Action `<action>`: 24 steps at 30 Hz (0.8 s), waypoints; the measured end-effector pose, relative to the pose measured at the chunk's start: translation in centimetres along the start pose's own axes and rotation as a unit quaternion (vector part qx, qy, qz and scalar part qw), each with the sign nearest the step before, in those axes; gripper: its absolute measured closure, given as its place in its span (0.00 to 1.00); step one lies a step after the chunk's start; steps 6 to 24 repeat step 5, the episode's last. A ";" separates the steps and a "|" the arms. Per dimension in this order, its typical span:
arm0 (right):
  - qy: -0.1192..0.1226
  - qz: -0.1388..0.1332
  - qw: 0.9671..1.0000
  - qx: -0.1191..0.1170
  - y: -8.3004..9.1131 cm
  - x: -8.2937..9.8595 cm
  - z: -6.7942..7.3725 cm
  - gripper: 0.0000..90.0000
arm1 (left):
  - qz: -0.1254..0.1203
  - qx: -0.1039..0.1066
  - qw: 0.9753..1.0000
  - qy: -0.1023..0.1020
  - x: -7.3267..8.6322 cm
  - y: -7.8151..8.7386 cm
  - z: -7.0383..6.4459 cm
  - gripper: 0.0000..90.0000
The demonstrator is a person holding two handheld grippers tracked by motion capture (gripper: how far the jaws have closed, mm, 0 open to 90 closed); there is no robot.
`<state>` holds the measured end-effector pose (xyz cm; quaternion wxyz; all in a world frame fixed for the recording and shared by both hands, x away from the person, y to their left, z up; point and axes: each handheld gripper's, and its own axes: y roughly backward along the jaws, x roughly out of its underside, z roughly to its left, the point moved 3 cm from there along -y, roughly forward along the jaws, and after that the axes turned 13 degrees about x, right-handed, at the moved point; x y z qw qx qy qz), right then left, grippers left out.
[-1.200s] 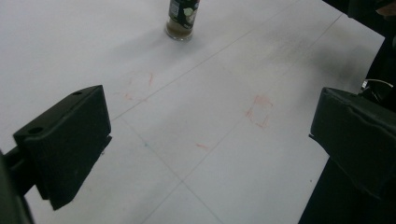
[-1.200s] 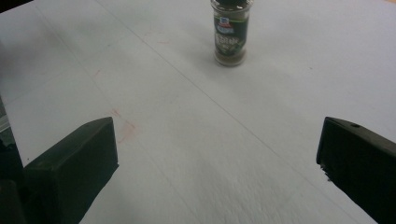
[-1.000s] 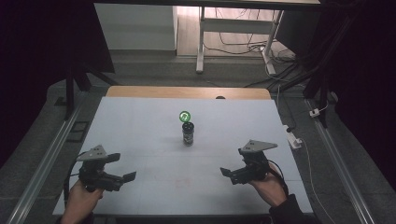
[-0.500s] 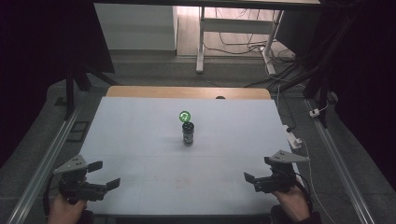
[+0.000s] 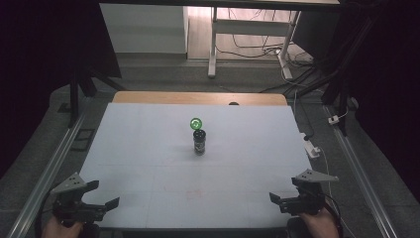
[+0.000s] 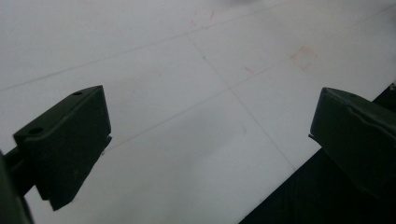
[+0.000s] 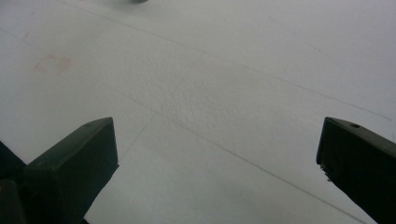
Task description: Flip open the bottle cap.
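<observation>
A small dark jar [image 5: 199, 143] stands upright at the middle of the white table [image 5: 148, 148]. Just behind it lies a green round lid [image 5: 196, 123]. My left gripper [image 5: 103, 194] is held at the near left corner, open and empty, far from the jar. At the near right corner my right gripper [image 5: 286, 190] is also open with nothing in it. In the left gripper view the left gripper [image 6: 210, 140] has its jaws spread wide over bare table and the table's edge. In the right gripper view the right gripper [image 7: 217, 163] is equally wide above bare white surface.
A faint red square mark [image 5: 194, 193] sits on the table near the front edge. A white plug block [image 5: 312, 148] with a cable hangs at the table's right edge. Metal rails [image 5: 44, 173] run along both sides. A wooden strip [image 5: 198, 97] borders the far edge.
Both grippers have drawn back toward the near edge and outward to the table's front corners. The jar and lid have not moved.
</observation>
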<state>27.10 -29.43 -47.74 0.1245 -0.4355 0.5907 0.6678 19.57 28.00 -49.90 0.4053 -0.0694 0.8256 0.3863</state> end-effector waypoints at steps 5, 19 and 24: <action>-0.010 0.006 1.000 -0.001 0.1 0.2 -0.3 0.00 | 0.007 -0.002 1.000 0.004 -0.1 -0.1 0.0 0.00; -0.010 0.006 1.000 -0.001 0.1 0.2 -0.3 0.00 | 0.007 -0.002 1.000 0.004 -0.1 -0.1 0.0 0.00; -0.010 0.006 1.000 -0.001 0.1 0.2 -0.3 0.00 | 0.007 -0.002 1.000 0.004 -0.1 -0.1 0.0 0.00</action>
